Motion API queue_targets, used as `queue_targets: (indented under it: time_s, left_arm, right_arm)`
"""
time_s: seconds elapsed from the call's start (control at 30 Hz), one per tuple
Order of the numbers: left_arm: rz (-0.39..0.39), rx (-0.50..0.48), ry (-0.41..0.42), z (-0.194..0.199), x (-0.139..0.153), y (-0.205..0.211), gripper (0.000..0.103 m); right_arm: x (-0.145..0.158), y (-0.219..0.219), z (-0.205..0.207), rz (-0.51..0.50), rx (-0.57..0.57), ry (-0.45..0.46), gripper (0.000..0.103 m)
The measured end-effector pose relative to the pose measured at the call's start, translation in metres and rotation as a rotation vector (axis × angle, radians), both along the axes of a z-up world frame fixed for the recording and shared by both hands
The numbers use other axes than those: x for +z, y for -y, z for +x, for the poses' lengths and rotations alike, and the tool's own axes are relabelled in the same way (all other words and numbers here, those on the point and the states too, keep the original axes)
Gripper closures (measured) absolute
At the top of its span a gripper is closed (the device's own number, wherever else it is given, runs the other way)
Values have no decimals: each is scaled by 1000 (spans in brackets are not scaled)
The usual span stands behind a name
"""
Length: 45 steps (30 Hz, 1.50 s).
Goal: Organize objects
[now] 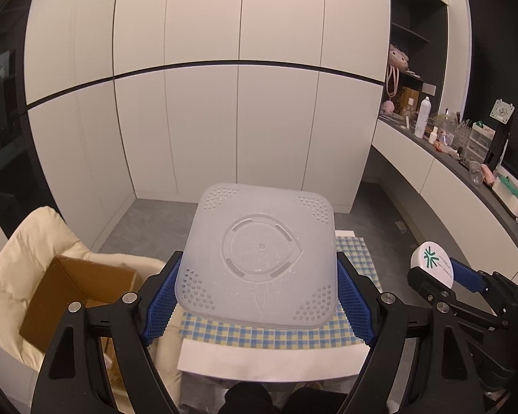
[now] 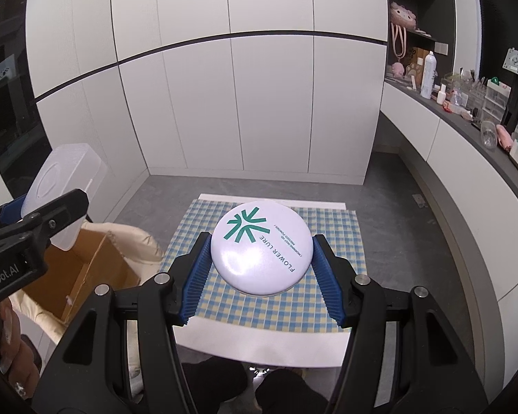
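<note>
Here left gripper (image 1: 257,305) clamps the translucent basket (image 1: 259,258) bottom-up, raised above the tabletop (image 1: 266,358); right gripper (image 2: 259,276) holds round compact (image 2: 260,246) level over checkered cloth (image 2: 338,238).

My left gripper (image 1: 257,305) has black arms with bright blue ribbed pads, and it's clamped on a frosted, milky translucent square container (image 1: 259,258) with little dotted hole patterns in its corners and a ring moulded in the middle. My right gripper (image 2: 260,272) has the same black and blue look, pinching a glossy white round compact (image 2: 260,246) with a teal-green star-ish logo and dark lettering. Under the compact there's a blue, yellow and white checked cloth (image 2: 342,238) on a white table (image 2: 259,345), and left of that cloth sits a plain brown cardboard box (image 2: 83,272) on a cream cushion (image 2: 138,245).
</note>
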<state>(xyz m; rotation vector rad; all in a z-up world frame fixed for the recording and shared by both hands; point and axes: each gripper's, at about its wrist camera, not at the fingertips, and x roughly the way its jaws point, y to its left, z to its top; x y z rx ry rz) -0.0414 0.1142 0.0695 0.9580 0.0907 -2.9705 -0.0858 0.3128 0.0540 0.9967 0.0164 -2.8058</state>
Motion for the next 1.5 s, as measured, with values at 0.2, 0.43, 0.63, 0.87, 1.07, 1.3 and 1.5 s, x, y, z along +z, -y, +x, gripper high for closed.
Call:
queue_targets:
  time_s: [0.2, 0.43, 0.63, 0.87, 1.07, 1.3, 1.5]
  left_arm:
    - [-10, 8, 20, 23, -15, 6, 20]
    - [-31, -6, 54, 43, -36, 8, 20]
    - [-47, -5, 84, 52, -51, 11, 20]
    - [-45, -9, 108, 67, -65, 18, 20]
    - [-35, 4, 124, 79, -75, 27, 20]
    - [-51, 23, 151, 93, -93, 37, 20]
    - [-41, 37, 165, 109, -99, 46, 20]
  right_arm:
    - [-20, -1, 27, -30, -18, 21, 43]
    - [-44, 1, 50, -47, -3, 67, 43]
    - [-53, 0, 65, -37, 1, 71, 43]
    - [-66, -2, 84, -16, 7, 90, 43]
    - [-82, -8, 99, -25, -6, 127, 43]
    - [-103, -11, 115, -13, -8, 171, 43]
    - [-107, -17, 133, -31, 2, 193, 43]
